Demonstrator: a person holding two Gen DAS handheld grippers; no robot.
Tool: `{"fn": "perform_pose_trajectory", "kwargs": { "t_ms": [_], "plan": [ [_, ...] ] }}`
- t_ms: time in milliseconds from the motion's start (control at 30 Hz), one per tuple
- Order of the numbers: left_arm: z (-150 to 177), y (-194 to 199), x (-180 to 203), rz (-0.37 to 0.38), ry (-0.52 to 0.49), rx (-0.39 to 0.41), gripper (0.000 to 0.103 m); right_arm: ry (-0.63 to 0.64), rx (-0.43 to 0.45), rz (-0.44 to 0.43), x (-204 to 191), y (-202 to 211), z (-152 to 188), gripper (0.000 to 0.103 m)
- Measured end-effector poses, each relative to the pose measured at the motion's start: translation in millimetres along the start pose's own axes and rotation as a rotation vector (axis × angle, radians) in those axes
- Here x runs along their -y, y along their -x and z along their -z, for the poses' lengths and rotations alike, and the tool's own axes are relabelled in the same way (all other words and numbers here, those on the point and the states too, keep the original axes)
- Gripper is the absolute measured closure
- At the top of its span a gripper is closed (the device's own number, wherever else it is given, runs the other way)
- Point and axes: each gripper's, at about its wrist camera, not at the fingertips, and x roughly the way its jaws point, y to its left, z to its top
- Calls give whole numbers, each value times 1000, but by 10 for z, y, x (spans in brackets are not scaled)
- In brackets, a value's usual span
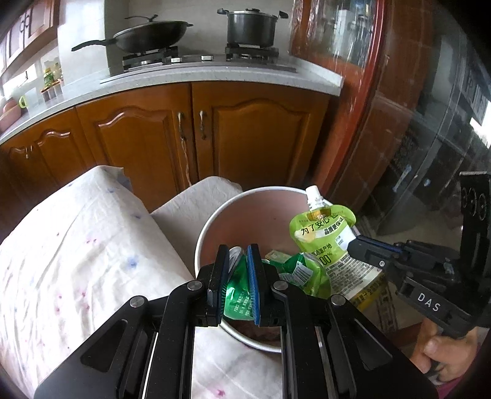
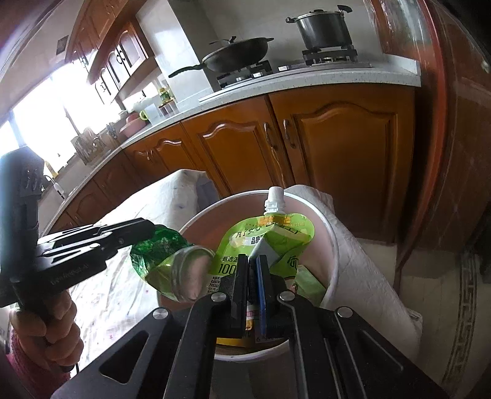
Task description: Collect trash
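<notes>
A round pale bin (image 1: 214,221) stands against the cloth-covered table; it also shows in the right wrist view (image 2: 333,245). My left gripper (image 1: 238,259) is shut on a crumpled dark green wrapper (image 1: 237,294) and holds it over the bin's near rim; the wrapper also shows in the right wrist view (image 2: 156,248). My right gripper (image 2: 254,261) is shut on a light green spouted drink pouch (image 2: 270,233) with a white cap, upright over the bin; the pouch also shows in the left wrist view (image 1: 325,233). More green trash (image 1: 294,267) lies inside the bin.
A table with a white spotted cloth (image 1: 76,261) lies left of the bin. Wooden kitchen cabinets (image 1: 245,135) stand behind, with a countertop (image 1: 184,79), a wok (image 1: 150,33) and a pot (image 1: 250,26) on the stove. A dark glass door (image 1: 429,122) is at the right.
</notes>
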Motion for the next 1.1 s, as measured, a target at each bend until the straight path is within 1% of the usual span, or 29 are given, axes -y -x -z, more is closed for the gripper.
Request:
{"fn": "perform_pose_trajectory", "kwargs": {
  "t_ms": [333,433,467,533,567,600,667,700,733,833,900,933,967,1000,1033,1067,1100],
  "plan": [
    [-10,-201,82,-22,-30,-40,92,12,-40,17,54,-128,-34,98],
    [-19,-244,106,-18,-37,-58,92,12,-46,17,54,-157,-56,97],
    [-24,-256,110,-18,-35,-66,92,9,-50,15,58,-169,-62,94],
    [-27,-253,103,-22,-27,-67,88,0,-53,11,80,-181,-67,92],
    [-24,-242,94,-20,-22,-66,82,-1,-52,14,87,-178,-71,91],
    [-19,-227,80,-19,-14,-62,75,-4,-48,16,97,-165,-68,89],
    [-4,-188,47,-24,0,-53,72,-17,-34,9,123,-131,-68,72],
    [10,-175,25,-24,8,-52,72,-23,-25,6,136,-107,-67,67],
    [19,-159,8,-21,16,-52,72,-28,-15,6,148,-80,-65,64],
    [47,-89,-42,-18,42,-45,69,-41,3,3,173,-17,-59,63],
    [81,-26,-83,-16,62,-36,60,-49,11,4,179,13,-51,58],
    [103,9,-102,-17,72,-30,58,-55,18,3,179,30,-42,54],
    [122,35,-115,-21,81,-27,54,-61,24,-3,180,47,-28,51],
    [158,72,-142,-27,97,-24,50,-70,33,-15,180,72,-7,50],
    [190,106,-165,-29,110,-22,49,-77,41,-21,176,88,-4,46],
    [219,136,-183,-29,122,-22,45,-87,55,-24,173,117,18,40],
    [263,178,-220,-32,141,-19,41,-94,71,-27,165,149,40,37]
  ]
}}
